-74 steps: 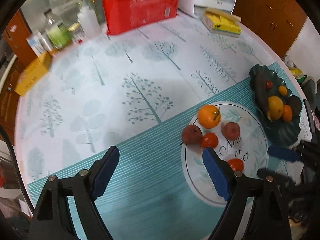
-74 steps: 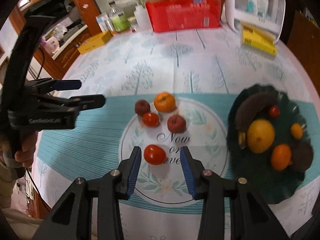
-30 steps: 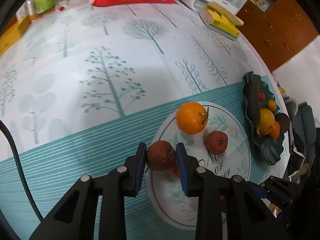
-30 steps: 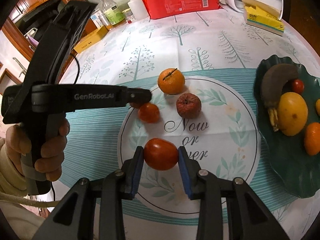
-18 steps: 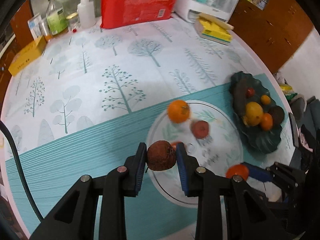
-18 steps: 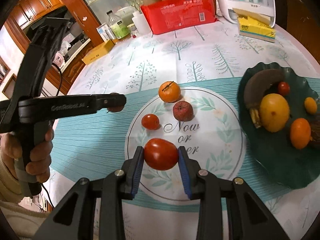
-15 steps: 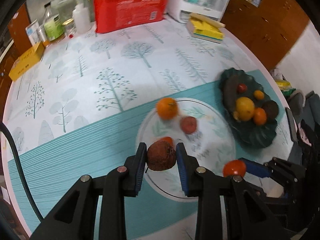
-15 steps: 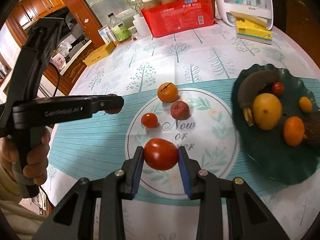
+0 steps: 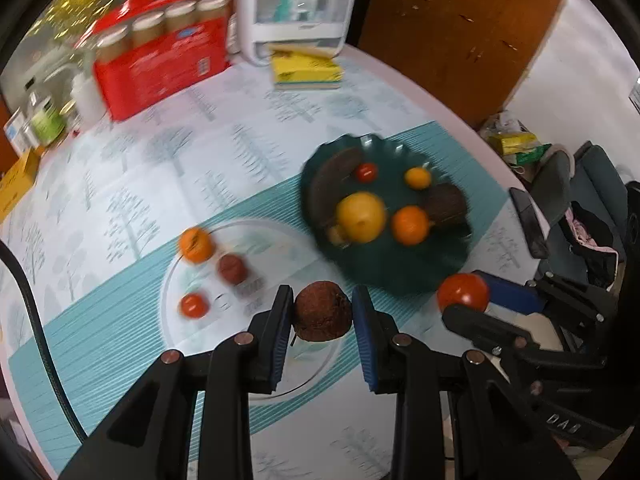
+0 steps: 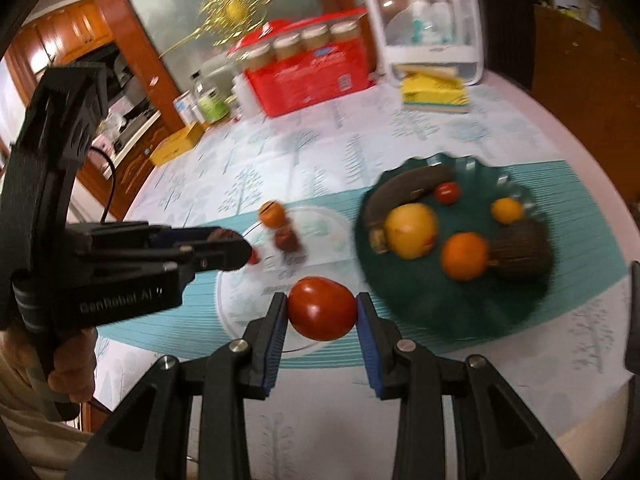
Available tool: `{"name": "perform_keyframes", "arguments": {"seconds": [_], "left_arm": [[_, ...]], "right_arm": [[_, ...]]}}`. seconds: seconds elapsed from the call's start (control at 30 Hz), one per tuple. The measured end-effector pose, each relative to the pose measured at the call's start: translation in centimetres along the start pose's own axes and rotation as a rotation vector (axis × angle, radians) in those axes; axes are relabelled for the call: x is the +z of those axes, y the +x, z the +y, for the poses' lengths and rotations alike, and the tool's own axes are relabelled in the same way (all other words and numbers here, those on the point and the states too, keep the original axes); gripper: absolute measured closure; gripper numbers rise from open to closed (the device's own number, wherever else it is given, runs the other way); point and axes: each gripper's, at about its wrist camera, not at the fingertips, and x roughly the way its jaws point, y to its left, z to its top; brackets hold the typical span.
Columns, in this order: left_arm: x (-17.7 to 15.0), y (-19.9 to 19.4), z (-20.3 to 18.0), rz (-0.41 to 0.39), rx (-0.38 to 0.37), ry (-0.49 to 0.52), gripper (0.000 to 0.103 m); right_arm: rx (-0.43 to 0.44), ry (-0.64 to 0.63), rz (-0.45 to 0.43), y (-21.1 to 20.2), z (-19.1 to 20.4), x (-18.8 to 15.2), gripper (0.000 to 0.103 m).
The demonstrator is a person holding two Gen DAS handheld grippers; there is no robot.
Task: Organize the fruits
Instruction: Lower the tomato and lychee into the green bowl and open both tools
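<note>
My left gripper [image 9: 322,316] is shut on a wrinkled brown fruit [image 9: 322,312], held above the round white mat [image 9: 224,248]. My right gripper [image 10: 322,308] is shut on a red tomato [image 10: 322,307], held above the mat's near edge [image 10: 240,292]; the tomato also shows in the left wrist view [image 9: 463,291]. The dark green dish [image 9: 384,264], also in the right wrist view [image 10: 440,300], holds a dark banana, a yellow fruit [image 10: 410,231], oranges, a small tomato and a dark brown fruit. An orange [image 9: 195,245], a dark red fruit [image 9: 231,269] and a small tomato [image 9: 193,305] lie on the mat.
At the table's far side stand a red package with jars [image 9: 160,64], a white container [image 9: 296,4], a yellow box [image 9: 306,70] and bottles [image 9: 44,116]. A yellow carton [image 10: 176,143] lies at the left. Chairs [image 9: 580,184] stand past the right edge.
Both grippers have lifted with their fruits and swung right, toward the green dish. The dish now sits nearer the middle of both views.
</note>
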Motion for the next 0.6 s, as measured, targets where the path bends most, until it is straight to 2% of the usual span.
{"name": "perform_keyframes", "arguments": {"seconds": [0.3, 0.47, 0.6], "left_arm": [[5.3, 0.1, -6.4, -0.061, -0.001, 0.04, 0.074], [8.5, 1.7, -7.9, -0.07, 0.03, 0.019, 0.074], [10.6, 4.2, -8.0, -0.053, 0.052, -0.024, 0.074]], "right_arm": [[-0.078, 0.007, -0.087, -5.2, -7.1, 3.4, 0.068], [-0.08, -0.009, -0.095, -5.7, -10.3, 6.1, 0.068], [-0.066, -0.024, -0.083, -4.4, -12.5, 8.0, 0.068]]}}
